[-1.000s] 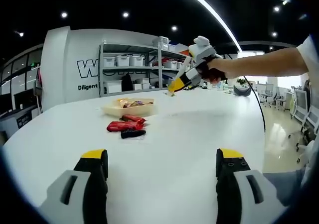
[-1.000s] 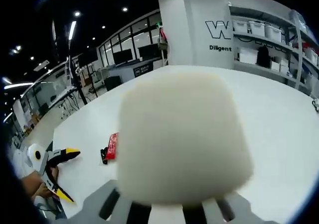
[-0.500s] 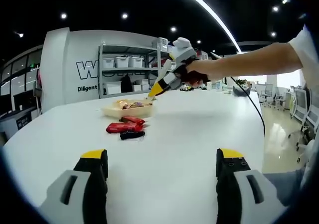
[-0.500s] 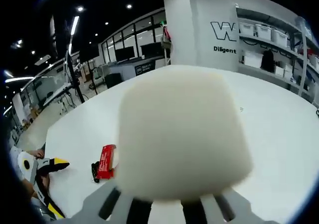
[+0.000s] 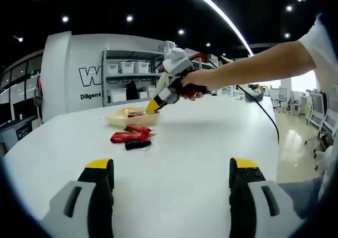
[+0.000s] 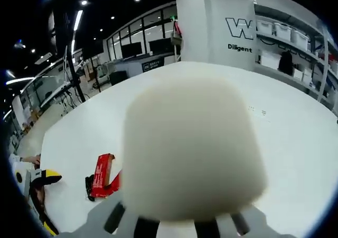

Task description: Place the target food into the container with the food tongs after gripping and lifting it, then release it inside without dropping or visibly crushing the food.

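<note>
Snack packets, red and dark, lie on white bench mid-left, just before tan container. Right gripper over container, jaws' state unclear. Left gripper jaws spread, well short of packets.

- Broad white table, rounded at the near edge, bare over most of the top
- Shallow beige tray toward the far side, holding wrapped snacks
- Just in front of the tray: two red packets side by side, touching a small black packet
</note>
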Demonstrator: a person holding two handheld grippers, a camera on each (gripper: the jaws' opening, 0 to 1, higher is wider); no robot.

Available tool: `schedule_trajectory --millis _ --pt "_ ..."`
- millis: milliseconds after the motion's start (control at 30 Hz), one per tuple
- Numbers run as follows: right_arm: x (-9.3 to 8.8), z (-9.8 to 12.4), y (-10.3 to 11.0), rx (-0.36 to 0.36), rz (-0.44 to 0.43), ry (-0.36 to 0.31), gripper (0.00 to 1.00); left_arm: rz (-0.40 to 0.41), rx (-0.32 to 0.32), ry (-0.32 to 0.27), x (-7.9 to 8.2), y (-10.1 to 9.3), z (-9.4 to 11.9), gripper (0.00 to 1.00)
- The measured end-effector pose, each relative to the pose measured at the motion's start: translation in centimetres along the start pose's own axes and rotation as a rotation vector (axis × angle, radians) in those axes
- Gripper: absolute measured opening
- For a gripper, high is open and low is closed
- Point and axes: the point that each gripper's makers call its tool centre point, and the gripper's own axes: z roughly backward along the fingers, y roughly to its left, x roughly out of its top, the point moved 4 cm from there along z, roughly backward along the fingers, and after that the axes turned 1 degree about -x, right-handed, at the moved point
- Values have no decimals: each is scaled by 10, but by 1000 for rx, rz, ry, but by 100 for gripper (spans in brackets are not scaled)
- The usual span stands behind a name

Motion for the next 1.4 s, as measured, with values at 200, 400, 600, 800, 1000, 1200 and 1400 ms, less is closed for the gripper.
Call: schedule_trajectory --millis 200,400,600,800,1000,1200,1400 --pt "-2 -1 -2 -8 -12 11 14 -1 1 -1 -1 4 -1 89" --pt "1 6 1 -1 -11 -5 15 4 -3 -3 -1 3 -2 89" --pt "8 13 2 -2 -7 -31 15 7 0 -3 0 2 -1 89" --pt "15 26 8 8 -7 -63 14 10 -1 2 -1 1 -1 89" --pt "13 40 13 25 -8 -77 14 12 0 3 -1 0 -1 88" --pt "5 64 22 53 -100 -114 14 17 -5 7 -1 -2 0 88" --pt "-6 81 17 57 -139 -139 15 17 -8 13 -2 -3 0 88"
